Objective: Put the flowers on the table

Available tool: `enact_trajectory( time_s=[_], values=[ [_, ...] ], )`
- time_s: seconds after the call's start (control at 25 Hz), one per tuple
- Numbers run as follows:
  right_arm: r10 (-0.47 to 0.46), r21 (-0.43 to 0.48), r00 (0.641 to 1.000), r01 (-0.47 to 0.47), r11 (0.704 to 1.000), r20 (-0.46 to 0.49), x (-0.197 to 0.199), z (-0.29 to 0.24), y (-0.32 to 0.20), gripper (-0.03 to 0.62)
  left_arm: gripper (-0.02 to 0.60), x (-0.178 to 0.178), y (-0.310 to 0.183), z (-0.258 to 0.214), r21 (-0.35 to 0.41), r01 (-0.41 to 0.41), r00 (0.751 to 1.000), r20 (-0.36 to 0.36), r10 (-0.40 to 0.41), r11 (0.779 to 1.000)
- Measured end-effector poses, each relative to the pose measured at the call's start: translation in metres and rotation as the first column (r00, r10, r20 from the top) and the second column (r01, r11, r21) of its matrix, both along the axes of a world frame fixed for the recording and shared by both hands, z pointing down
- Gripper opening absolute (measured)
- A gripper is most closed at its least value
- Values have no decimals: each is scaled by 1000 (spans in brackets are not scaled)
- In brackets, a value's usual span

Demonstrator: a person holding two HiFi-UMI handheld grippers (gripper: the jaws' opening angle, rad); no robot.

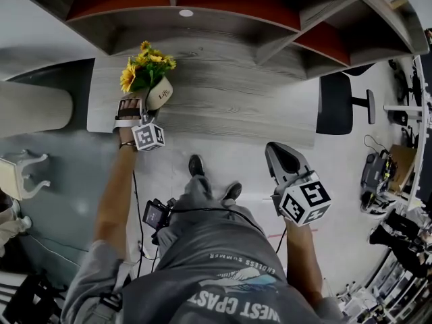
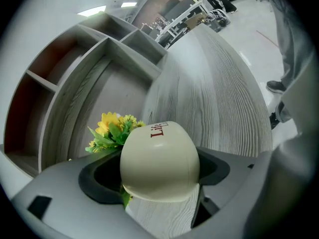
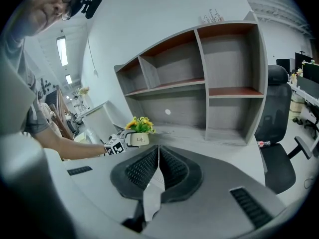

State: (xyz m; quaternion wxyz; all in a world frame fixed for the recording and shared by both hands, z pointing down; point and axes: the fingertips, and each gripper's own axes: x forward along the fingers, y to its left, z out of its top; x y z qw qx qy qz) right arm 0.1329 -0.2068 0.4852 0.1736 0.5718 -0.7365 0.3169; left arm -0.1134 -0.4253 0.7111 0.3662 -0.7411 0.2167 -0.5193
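Observation:
A cream pot of yellow flowers is held over the left end of the grey wood table. My left gripper is shut on the pot, whose round body fills the space between the jaws, with the flowers behind it. I cannot tell whether the pot touches the tabletop. From the right gripper view, the pot and flowers show at the table's left. My right gripper hangs over the floor in front of the table, its ribbed pads pressed together with nothing between them.
A shelf unit with red-lined compartments stands along the back of the table. A black office chair sits at the table's right end. A grey cylinder lies to the left. Cluttered equipment lines the far right.

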Motion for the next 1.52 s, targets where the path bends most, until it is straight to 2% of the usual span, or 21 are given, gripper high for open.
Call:
enact_trajectory(
  time_s=[0.12, 0.4, 0.52, 0.84, 1.08, 1.28, 1.4, 1.52],
  values=[
    [-7, -1, 1000, 7, 1000, -2, 0, 0, -2, 29, 428, 1, 4, 1, -26, -13, 1000, 15, 14, 1000],
    [-18, -4, 1000, 18, 1000, -5, 7, 3, -1, 29, 437, 0, 27, 7, -143, -17, 998, 55, 25, 990],
    [-23, -4, 1000, 23, 1000, -6, 8, 4, 0, 30, 440, -2, 39, 10, -196, -19, 998, 48, 29, 980],
    [-41, 2, 999, 41, 999, -9, 11, 4, 4, 29, 439, -7, 57, 19, -284, 41, 999, 16, -38, 958],
    [-57, 15, 998, 57, 998, -3, 9, -1, 6, 31, 439, -11, 59, -4, -288, 91, 991, -72, -117, 953],
    [-75, 37, 997, 75, 996, 8, 6, -6, 6, 29, 436, -16, 60, -33, -269, 128, 974, -148, -172, 955],
    [-84, 59, 996, 83, 995, 16, 6, -15, 6, 29, 405, -18, 61, -61, -239, 148, 960, -198, -197, 960],
    [-91, 85, 996, 89, 992, 25, 6, -24, 7, 29, 341, -23, 64, -90, -193, 169, 946, -242, -214, 966]
  ],
)
